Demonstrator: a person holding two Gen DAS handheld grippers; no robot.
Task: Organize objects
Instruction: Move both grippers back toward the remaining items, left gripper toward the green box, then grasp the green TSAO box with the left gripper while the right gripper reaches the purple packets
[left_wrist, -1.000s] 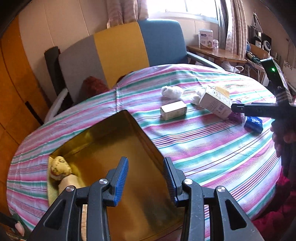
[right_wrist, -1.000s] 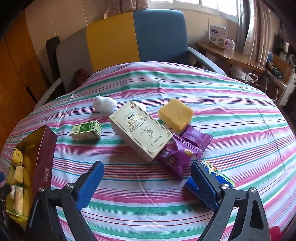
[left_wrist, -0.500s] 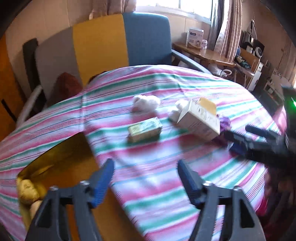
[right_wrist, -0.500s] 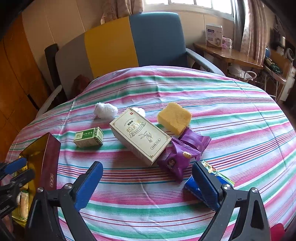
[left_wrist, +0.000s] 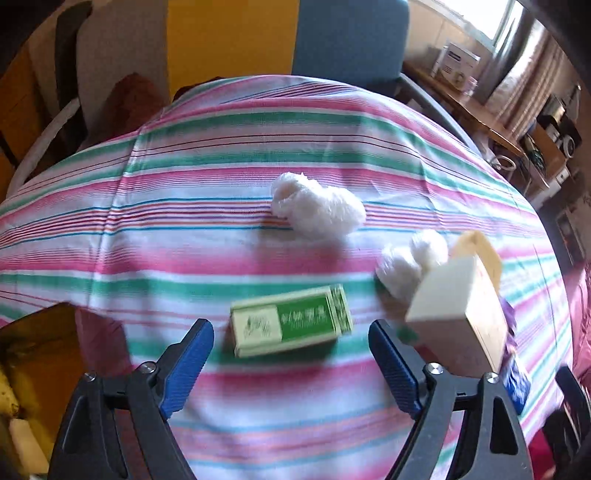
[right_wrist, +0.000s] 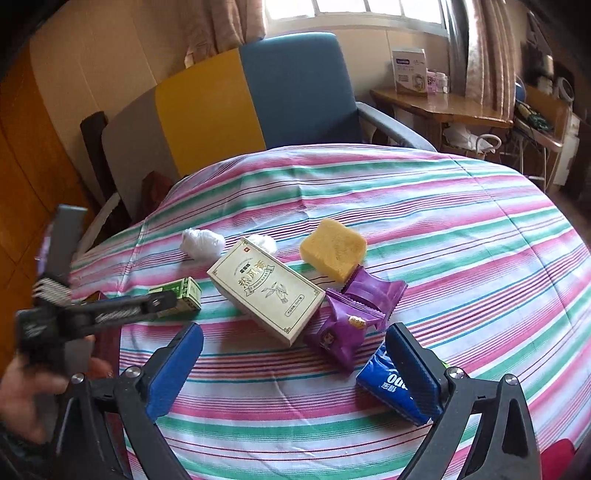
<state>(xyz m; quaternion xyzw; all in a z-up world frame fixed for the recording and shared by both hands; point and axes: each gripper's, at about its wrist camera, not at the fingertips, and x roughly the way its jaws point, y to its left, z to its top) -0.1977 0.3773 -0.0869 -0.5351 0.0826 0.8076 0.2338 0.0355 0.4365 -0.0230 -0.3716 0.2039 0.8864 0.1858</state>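
You are working in a lived-in home room: a round table under a striped tablecloth (right_wrist: 424, 229), a blue, yellow and grey armchair (right_wrist: 258, 107) behind it, curtains (right_wrist: 487, 44) at a sunlit window (right_wrist: 354, 14), and a cluttered wooden side desk (right_wrist: 443, 107) holding household boxes.

A small green-and-cream cardboard box (left_wrist: 290, 324) lies flat on its broad side on the striped desk (right_wrist: 461, 236), its long axis running left to right. Just right of it, a larger cream carton with gold print (right_wrist: 266, 288) lies flat at a diagonal. Two white fluffy cotton wads (left_wrist: 317, 208) (left_wrist: 413, 260) sit beyond these, the second touching the carton's far end. A yellow sponge block (right_wrist: 333, 248) rests farther right, near the carton. Two purple foil snack packets (right_wrist: 352, 315) overlap just near of the sponge, and a blue snack packet (right_wrist: 388, 387) lies nearest. At the far left, a gold-lined open box (left_wrist: 40, 354) is partly in view.
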